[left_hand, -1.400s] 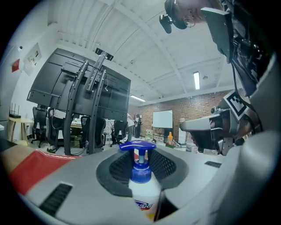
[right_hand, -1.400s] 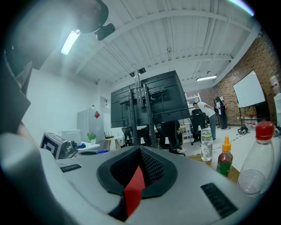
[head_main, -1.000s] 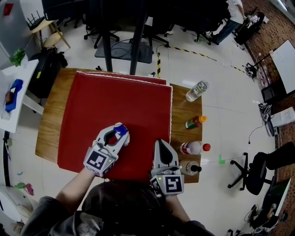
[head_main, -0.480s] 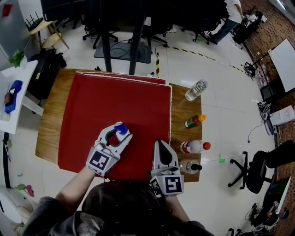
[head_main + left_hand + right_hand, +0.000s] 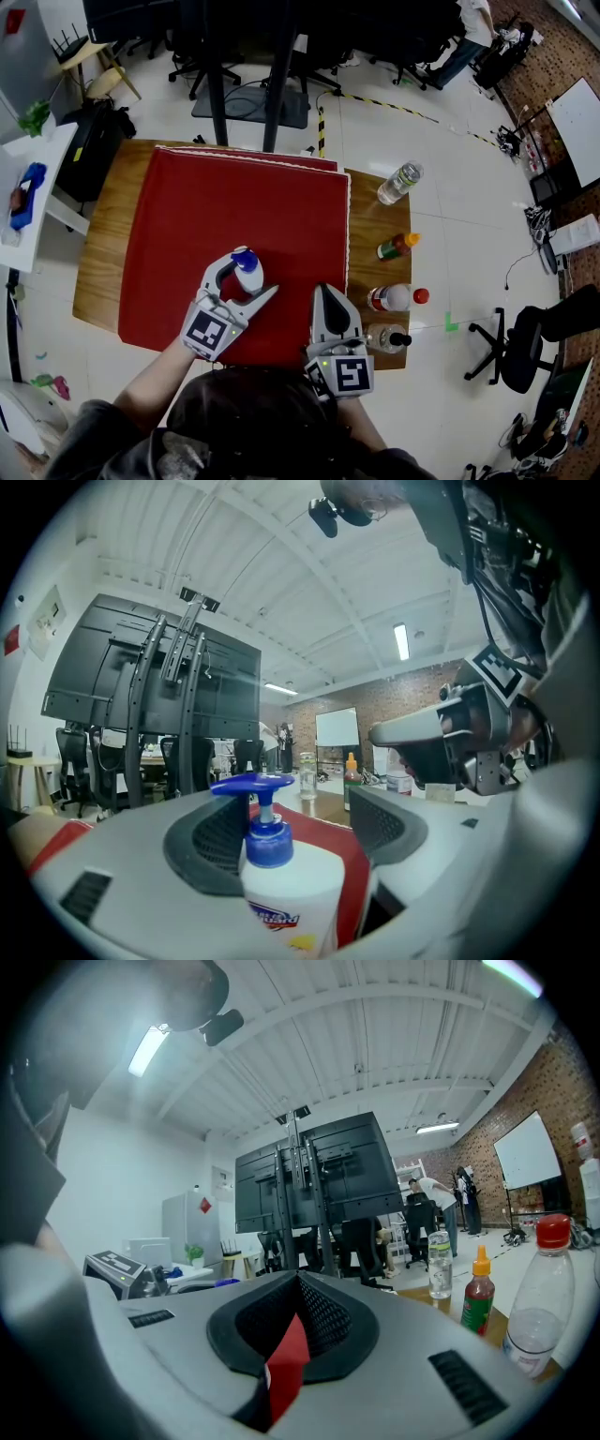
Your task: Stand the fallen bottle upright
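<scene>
A white pump bottle [image 5: 247,275] with a blue pump head [image 5: 251,785] stands upright on the red mat [image 5: 234,206], near the mat's front edge. My left gripper [image 5: 255,274] straddles it, and its jaws are opening. In the left gripper view the bottle [image 5: 286,892] rises between the two black pads; the right pad [image 5: 389,827] stands clear of it with red mat showing in the gap. My right gripper [image 5: 328,292] rests to the right at the mat's front edge, jaws shut with nothing in them [image 5: 298,1281].
On the bare wooden strip [image 5: 370,211] right of the mat stand a clear water bottle [image 5: 400,184], an orange-capped sauce bottle [image 5: 397,247], a red-capped bottle [image 5: 394,300] and a black-capped bottle [image 5: 384,339], the last close beside my right gripper.
The left gripper's jaws have spread apart from around the pump bottle, which stays standing in place. The right gripper has not moved.
</scene>
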Demonstrator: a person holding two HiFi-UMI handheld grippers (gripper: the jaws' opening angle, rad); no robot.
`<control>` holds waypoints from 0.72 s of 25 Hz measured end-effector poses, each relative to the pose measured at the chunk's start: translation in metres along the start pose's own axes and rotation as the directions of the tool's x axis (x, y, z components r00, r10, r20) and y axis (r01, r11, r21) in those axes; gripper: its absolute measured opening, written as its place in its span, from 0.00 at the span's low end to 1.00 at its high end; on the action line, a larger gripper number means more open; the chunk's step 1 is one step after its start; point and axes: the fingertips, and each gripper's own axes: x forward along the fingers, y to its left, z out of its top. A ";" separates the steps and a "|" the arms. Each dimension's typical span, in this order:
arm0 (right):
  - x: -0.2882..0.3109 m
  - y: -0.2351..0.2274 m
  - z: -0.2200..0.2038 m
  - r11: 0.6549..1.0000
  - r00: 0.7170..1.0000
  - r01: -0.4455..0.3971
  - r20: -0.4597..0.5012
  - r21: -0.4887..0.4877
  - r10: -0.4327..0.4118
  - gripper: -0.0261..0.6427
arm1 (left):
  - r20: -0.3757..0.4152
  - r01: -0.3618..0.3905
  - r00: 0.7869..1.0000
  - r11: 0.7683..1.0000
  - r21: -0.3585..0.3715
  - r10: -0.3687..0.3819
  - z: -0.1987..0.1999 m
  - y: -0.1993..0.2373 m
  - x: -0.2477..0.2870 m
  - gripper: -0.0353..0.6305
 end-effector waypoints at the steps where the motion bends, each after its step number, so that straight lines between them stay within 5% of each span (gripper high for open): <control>1: 0.000 0.000 0.000 1.000 1.000 0.000 0.000 0.000 0.000 0.06 | -0.002 0.002 1.000 1.000 0.006 -0.002 -0.001 -0.001 0.000 0.62; 12: -0.003 -0.002 0.001 1.000 1.000 -0.003 0.003 -0.001 0.003 0.06 | -0.019 -0.059 0.998 0.995 0.075 0.061 -0.005 -0.004 -0.001 0.66; 18: -0.006 -0.001 -0.001 1.000 1.000 -0.004 0.002 0.001 0.004 0.06 | -0.002 -0.088 0.996 0.995 0.039 0.088 -0.005 0.002 -0.004 0.66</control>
